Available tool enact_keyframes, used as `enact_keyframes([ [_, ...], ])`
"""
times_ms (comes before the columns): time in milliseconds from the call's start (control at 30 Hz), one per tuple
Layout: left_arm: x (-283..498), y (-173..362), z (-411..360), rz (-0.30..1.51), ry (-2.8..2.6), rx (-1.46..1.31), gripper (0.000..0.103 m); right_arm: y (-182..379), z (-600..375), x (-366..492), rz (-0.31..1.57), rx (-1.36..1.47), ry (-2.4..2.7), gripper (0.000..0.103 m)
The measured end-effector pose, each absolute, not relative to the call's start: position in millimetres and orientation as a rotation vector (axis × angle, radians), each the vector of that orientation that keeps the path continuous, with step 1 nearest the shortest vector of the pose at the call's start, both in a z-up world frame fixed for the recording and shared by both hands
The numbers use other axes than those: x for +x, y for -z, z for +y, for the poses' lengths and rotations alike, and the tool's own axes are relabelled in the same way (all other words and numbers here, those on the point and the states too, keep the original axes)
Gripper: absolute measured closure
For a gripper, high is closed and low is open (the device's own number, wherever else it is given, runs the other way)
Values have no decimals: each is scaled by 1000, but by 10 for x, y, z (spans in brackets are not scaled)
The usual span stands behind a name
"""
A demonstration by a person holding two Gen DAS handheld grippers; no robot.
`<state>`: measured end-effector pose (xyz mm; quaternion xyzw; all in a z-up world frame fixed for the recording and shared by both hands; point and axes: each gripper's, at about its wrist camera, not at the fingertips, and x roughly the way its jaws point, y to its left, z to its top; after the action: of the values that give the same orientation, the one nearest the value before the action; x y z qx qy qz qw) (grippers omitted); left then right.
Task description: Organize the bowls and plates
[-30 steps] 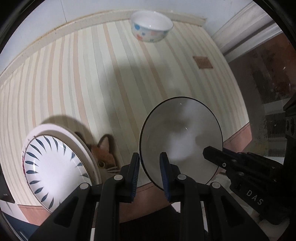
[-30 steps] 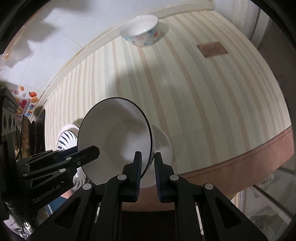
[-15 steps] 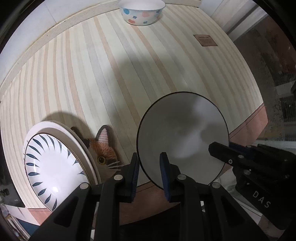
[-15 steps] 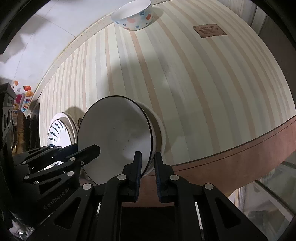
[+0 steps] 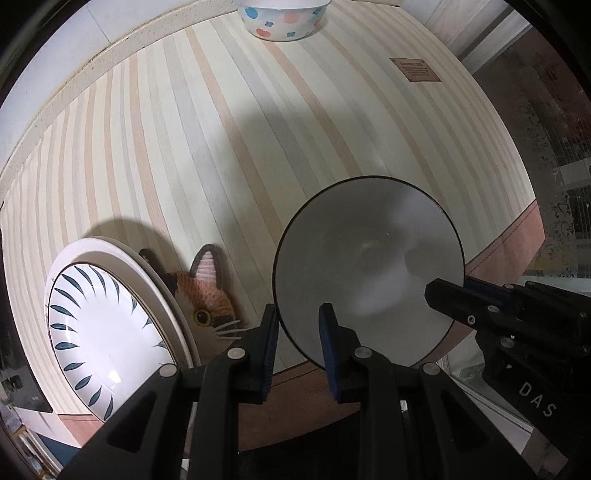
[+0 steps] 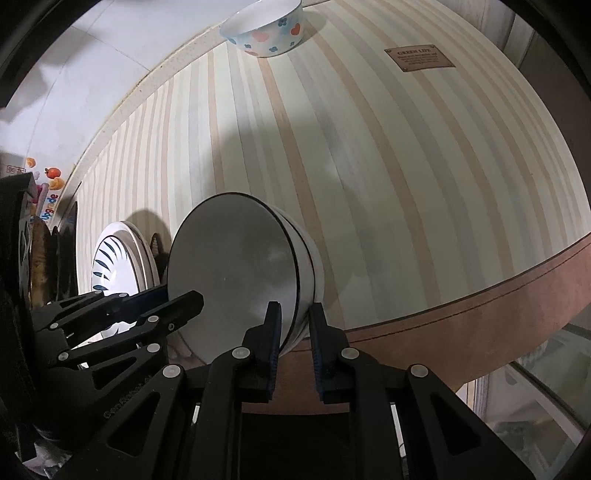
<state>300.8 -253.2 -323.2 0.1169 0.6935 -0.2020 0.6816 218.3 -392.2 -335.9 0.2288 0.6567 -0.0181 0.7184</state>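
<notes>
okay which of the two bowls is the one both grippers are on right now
The plain white bowl with the thin dark rim, at the near table edge; both grippers straddle its rim. The other bowl, patterned with pink and blue spots, sits untouched at the far edge.
</notes>
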Motion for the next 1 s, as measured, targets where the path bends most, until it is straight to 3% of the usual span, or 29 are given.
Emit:
enact_keyframes([
  [233,2982,3140,-2476,1553,458,243,83,3357,-3940,2191,1477,523,24,86],
  [533,3310,2522,-2362,1453,456,135,80,3008,-4142,2370,1433,557,-4,85],
  [633,3725,2446,-2430,1418,435,74,76,2907,-4258,2635,1412,556,-14,63],
  [700,4059,2465,-2486,1406,412,37,76,2848,-4409,2967,1366,554,-7,58],
  [1000,5465,2997,-2698,1441,329,-96,76,3098,-4975,4386,1283,598,60,58],
])
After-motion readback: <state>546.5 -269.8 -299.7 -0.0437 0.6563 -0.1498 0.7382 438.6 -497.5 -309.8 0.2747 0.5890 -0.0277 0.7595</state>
